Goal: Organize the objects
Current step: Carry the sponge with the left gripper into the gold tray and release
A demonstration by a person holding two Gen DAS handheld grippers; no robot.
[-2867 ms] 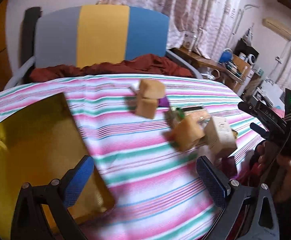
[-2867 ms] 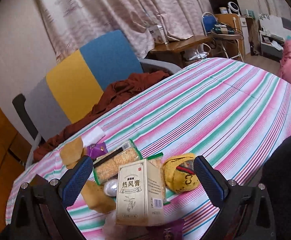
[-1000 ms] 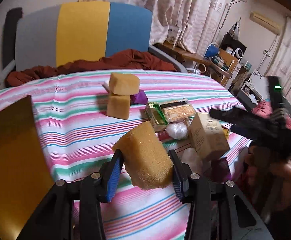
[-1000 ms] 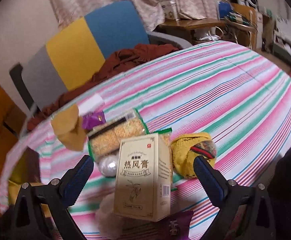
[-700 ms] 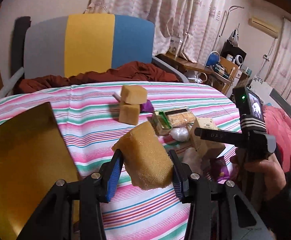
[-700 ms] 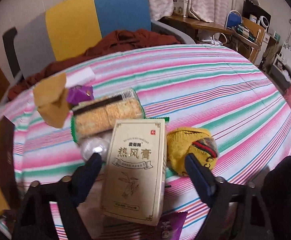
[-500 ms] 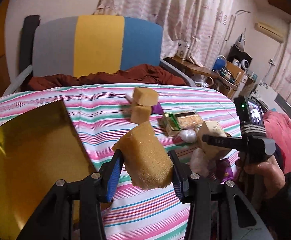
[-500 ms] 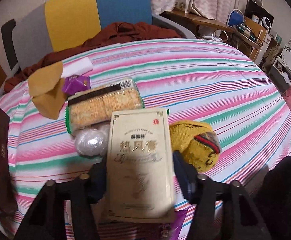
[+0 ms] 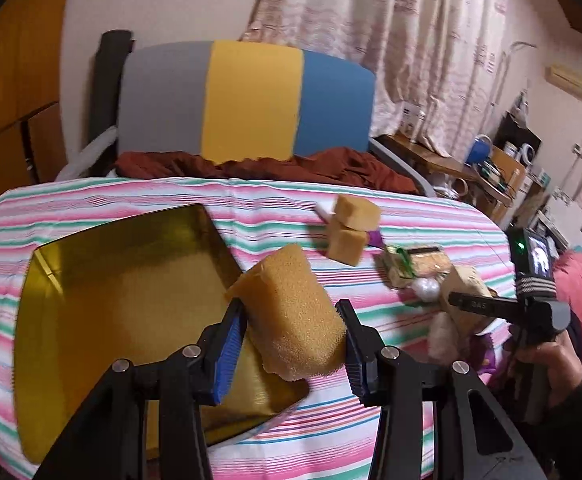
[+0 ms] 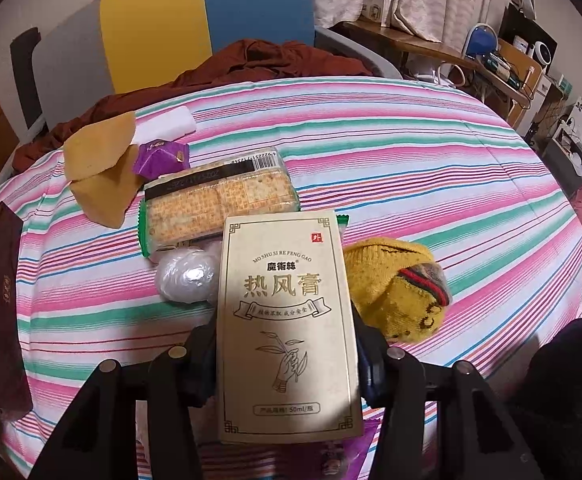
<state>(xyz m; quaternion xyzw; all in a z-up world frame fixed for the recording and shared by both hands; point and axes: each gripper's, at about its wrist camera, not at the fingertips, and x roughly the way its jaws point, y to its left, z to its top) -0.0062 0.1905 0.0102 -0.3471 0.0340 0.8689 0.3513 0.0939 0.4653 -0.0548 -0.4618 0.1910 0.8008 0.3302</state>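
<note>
Left gripper [image 9: 291, 336] clamps sponge [image 9: 295, 316] over tin [image 9: 103, 288]; right gripper [image 10: 287, 344], angled down, apparently pinches box [image 10: 287, 320].

Right gripper [image 10: 287, 344], jaws having just closed, is clamping cream carton [image 10: 287, 320] above cracker pack [image 10: 219, 200], yellow sock [image 10: 395, 284].

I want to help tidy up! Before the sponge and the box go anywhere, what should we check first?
1. Left gripper pinches the tan foam sponge block: ok.
2. Shiny gold square tray lies open-side up, nothing visible inside: ok.
3. Sponge is over the tray: not ok, it hangs at the tray's right edge.
4. Right gripper, jaws just closed, clamps the cream cardboard box with Chinese print: ok.
5. Box is clear of the yellow knitted sock and the foil-wrapped ball: cannot tell, both sit close against it.
</note>
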